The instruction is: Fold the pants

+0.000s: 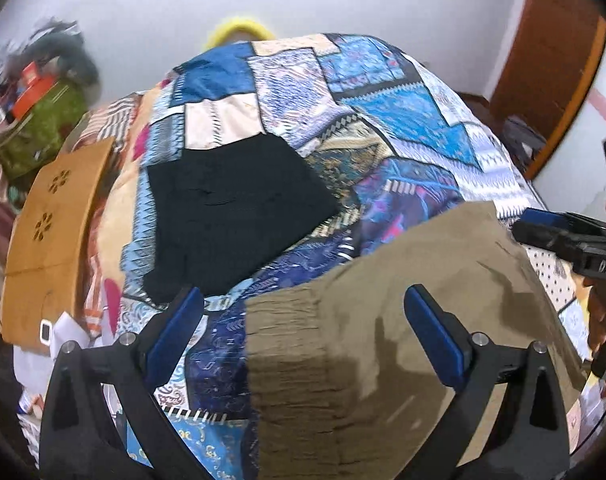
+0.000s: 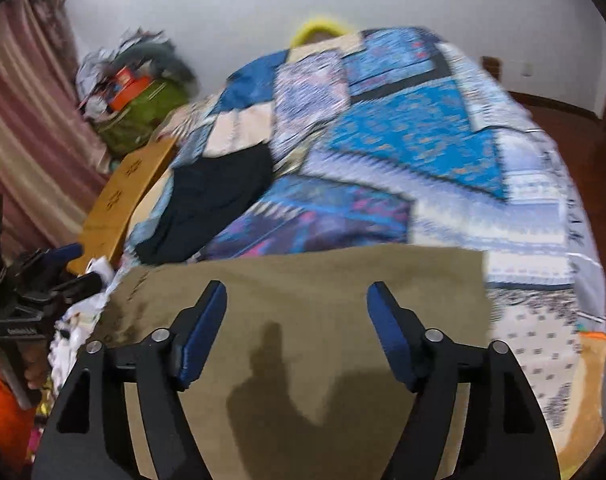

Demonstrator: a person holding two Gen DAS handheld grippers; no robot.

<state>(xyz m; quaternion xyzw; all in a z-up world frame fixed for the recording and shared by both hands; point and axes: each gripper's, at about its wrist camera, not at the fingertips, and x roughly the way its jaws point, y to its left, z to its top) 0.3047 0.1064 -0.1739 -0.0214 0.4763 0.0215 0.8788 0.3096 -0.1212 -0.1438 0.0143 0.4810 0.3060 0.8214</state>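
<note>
Tan pants (image 1: 403,320) lie folded flat on the patchwork bedspread (image 1: 383,120) near its front edge; they also show in the right wrist view (image 2: 323,320). Their elastic waistband (image 1: 287,360) faces left. My left gripper (image 1: 303,304) is open above the waistband end and holds nothing. My right gripper (image 2: 297,296) is open above the middle of the pants and holds nothing. The right gripper also shows at the right edge of the left wrist view (image 1: 559,232), and the left gripper at the left edge of the right wrist view (image 2: 75,264).
A folded black garment (image 1: 231,208) lies on the bedspread beyond the pants, to the left. A wooden board (image 1: 51,232) stands at the bed's left edge. A cluttered green bag (image 1: 35,128) sits at the back left. A wooden door (image 1: 551,68) is at the right.
</note>
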